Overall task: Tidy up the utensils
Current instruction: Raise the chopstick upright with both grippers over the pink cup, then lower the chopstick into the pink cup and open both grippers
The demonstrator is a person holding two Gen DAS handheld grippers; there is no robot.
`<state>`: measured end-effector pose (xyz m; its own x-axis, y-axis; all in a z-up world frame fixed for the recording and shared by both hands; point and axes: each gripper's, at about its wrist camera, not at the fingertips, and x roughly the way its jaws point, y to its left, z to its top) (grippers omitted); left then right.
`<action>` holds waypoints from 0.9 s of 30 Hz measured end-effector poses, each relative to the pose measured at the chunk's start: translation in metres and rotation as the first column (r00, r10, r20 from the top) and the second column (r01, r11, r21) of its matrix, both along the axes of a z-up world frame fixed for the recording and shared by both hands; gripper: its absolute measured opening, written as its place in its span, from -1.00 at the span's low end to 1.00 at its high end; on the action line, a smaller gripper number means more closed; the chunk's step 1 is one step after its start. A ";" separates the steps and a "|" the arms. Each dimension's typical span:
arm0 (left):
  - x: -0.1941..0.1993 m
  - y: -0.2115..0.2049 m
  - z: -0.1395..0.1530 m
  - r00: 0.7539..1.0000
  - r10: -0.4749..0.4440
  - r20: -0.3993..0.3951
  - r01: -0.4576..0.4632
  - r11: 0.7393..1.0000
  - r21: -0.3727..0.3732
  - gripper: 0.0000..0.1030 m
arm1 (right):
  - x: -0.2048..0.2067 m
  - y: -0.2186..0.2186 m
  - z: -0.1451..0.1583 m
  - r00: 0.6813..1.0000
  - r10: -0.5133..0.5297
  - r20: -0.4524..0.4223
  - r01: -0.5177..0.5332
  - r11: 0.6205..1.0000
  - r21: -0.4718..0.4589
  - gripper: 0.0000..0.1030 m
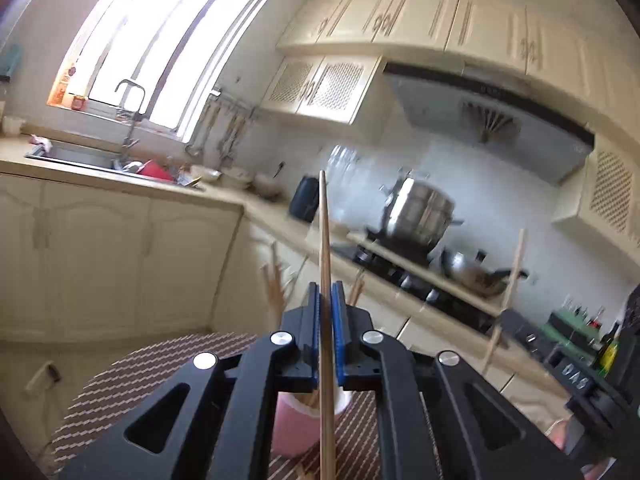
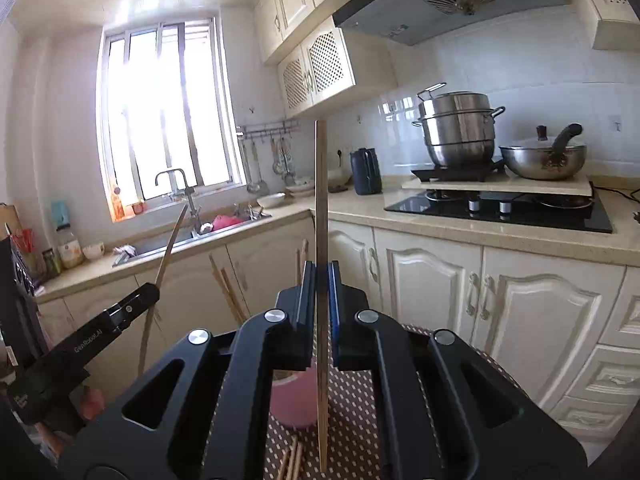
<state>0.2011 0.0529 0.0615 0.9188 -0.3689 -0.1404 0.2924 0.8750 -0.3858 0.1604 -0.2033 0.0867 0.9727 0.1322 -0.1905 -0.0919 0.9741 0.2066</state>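
A cream-cabinet kitchen fills both views, with a bright barred window [image 2: 168, 112] at upper left and a stacked stainless steel steamer pot [image 2: 460, 132] on the stove at right. At the bottom of each frame lies a round brown patterned table [image 1: 132, 384], and on it a pink cylindrical cup [image 2: 294, 402] holding wooden chopsticks. The black left gripper [image 1: 328, 300] is clamped on a single upright wooden chopstick [image 1: 326, 264] at frame centre, above the cup. The black right gripper [image 2: 319, 276] is likewise closed on its own thin upright chopstick [image 2: 321, 200]. More loose chopsticks [image 2: 292, 460] lie on the table near the bottom edge.
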 end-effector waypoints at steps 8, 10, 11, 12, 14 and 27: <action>0.031 -0.041 0.004 0.989 0.042 0.144 -0.057 0.993 0.107 -0.87 | 0.036 0.015 -0.002 0.999 0.038 0.039 -0.037 0.999 -0.036 -0.88; 0.041 -0.049 0.002 0.987 0.033 0.159 -0.051 0.992 0.112 -0.87 | 0.048 0.014 -0.004 0.998 0.056 0.032 -0.055 0.998 -0.032 -0.88; 0.048 -0.053 0.000 0.986 0.039 0.163 -0.060 0.990 0.125 -0.87 | 0.055 0.012 -0.004 0.998 0.058 0.031 -0.058 0.998 -0.023 -0.88; 0.054 -0.057 -0.001 0.985 0.045 0.167 -0.069 0.988 0.141 -0.87 | 0.059 0.010 -0.004 0.998 0.060 0.029 -0.059 0.998 -0.016 -0.88; 0.066 -0.062 -0.004 0.984 0.056 0.172 -0.085 0.982 0.166 -0.87 | 0.070 0.003 -0.004 0.997 0.067 0.025 -0.068 0.998 0.016 -0.88; 0.099 -0.070 -0.012 0.974 0.074 0.216 -0.125 0.964 0.234 -0.87 | 0.108 -0.008 -0.020 0.990 0.144 -0.010 -0.142 0.986 0.081 -0.88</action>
